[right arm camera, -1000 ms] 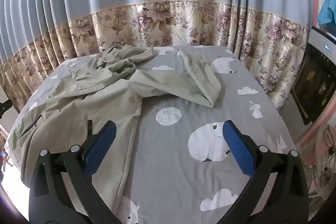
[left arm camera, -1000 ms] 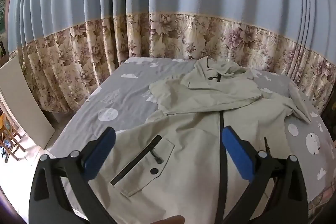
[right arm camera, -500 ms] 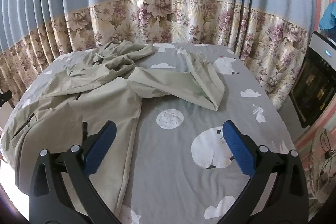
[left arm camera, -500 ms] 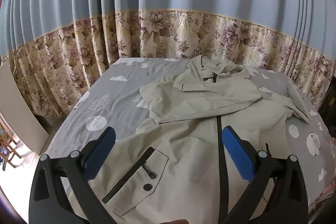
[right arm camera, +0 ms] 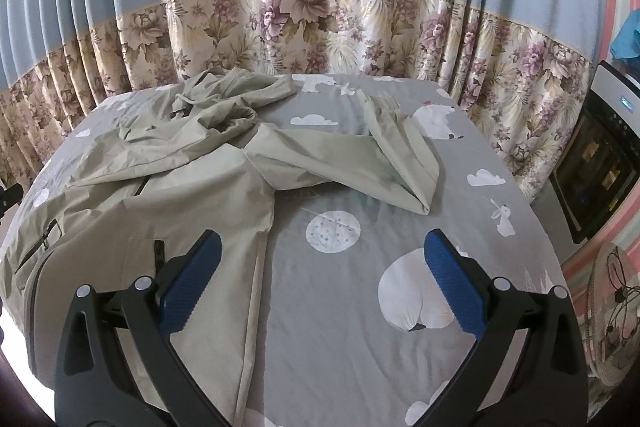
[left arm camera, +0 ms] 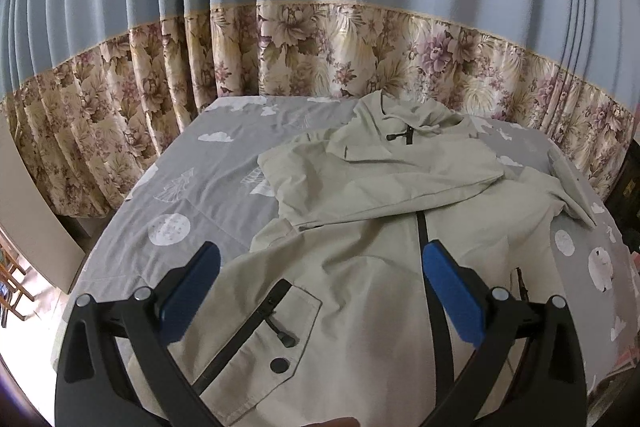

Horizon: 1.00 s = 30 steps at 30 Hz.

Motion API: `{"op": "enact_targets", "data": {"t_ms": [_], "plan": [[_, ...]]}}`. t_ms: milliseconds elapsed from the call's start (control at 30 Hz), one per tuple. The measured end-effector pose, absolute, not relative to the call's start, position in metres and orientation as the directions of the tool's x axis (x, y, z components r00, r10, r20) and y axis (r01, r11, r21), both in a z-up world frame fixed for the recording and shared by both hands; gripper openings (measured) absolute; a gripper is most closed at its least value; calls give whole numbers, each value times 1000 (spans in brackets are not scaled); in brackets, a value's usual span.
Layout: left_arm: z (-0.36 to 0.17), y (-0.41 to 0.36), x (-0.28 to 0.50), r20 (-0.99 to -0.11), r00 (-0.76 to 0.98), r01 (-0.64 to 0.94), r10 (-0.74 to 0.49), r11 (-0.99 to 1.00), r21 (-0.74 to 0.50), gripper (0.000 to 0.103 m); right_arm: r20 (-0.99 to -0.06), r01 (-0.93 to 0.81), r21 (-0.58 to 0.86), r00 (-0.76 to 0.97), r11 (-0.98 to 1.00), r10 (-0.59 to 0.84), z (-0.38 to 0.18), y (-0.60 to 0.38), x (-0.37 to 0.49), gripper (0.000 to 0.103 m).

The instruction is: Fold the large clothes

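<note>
Jacket [left arm camera: 372, 291] lies rumpled on bed [right arm camera: 348, 311], hem cut off below frame; no legible writing. Left gripper [left arm camera: 318, 269] and right gripper [right arm camera: 320, 267] spread, empty.

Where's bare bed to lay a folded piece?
The sheet is bare between the jacket hem, the right sleeve and the bed's right edge. A second patch lies left of the folded left sleeve, toward the curtain. Middle is crowded.
</note>
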State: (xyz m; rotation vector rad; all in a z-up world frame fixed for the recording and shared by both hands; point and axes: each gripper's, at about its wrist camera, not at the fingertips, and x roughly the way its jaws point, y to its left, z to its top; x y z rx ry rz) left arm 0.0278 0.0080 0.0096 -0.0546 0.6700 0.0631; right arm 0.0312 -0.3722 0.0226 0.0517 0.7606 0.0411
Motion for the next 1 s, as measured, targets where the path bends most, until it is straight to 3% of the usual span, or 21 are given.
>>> {"op": "enact_targets", "data": {"t_ms": [1000], "plan": [[5,7,33,-637,769,-76,48,997,-16,101,-693,-13,66,719,998,55,14,-378,35,100]]}}
